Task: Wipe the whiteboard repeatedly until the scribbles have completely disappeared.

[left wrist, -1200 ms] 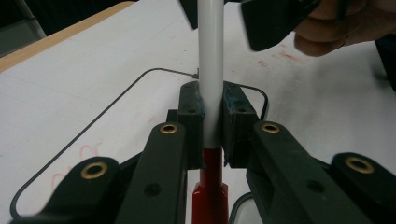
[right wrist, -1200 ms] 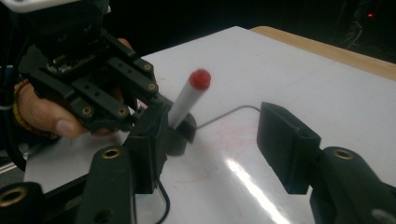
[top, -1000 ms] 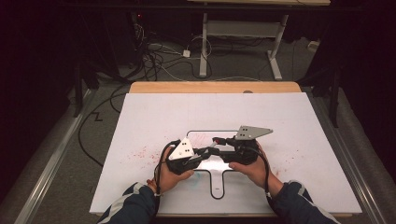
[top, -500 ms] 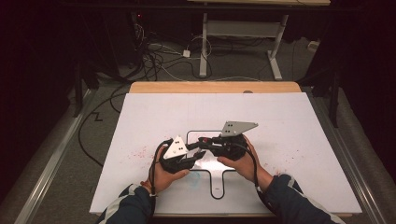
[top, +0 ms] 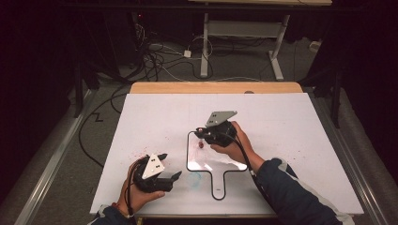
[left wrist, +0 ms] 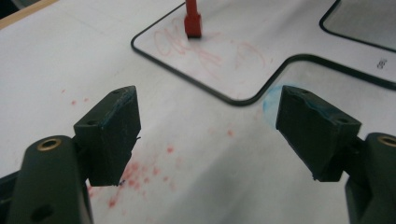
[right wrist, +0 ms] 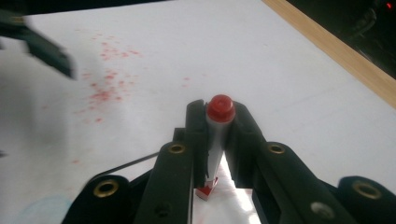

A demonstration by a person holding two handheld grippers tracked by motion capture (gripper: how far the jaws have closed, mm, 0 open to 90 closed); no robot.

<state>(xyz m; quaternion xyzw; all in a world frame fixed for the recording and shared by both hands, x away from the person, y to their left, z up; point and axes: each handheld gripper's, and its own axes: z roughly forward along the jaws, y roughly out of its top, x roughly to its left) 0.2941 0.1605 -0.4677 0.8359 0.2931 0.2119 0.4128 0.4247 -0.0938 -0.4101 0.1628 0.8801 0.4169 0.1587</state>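
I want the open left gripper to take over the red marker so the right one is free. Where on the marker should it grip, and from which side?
Probably the grey barrel of the red marker, just below the right gripper. The marker stands upright, tip on the outlined board, its upper barrel clamped under the red end. The left gripper, already open, should come in level from the side, jaws either side of the bare barrel.

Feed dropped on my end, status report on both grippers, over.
Left gripper open, empty, near table edge. Right gripper shut on red marker, held upright, tip on the outlined board. Nothing in the way.
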